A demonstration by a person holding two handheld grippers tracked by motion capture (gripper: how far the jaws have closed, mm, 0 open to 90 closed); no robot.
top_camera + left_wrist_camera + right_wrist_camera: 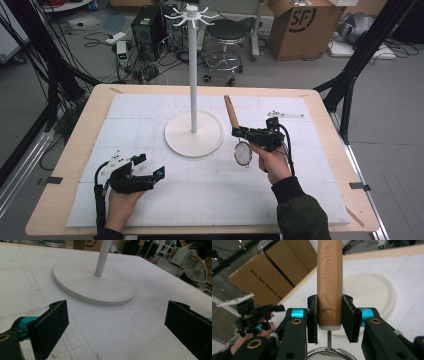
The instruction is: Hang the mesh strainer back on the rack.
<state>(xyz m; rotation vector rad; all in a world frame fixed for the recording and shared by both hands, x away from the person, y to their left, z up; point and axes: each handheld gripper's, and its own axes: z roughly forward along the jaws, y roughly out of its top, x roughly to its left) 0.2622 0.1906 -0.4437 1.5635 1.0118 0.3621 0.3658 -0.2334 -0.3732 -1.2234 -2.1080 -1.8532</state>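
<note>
Strainer (243, 153) wooden handle clamped in right claw (329, 317), left claw (117, 325) released

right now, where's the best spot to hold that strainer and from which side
Grip the strainer by its wooden handle, low down near the metal neck, coming at it from the side so the pads close across its round shaft. The handle is straight, thick and upright, while the mesh bowl hanging below is thin and would likely dent. The right claw already holds it this way.
</note>
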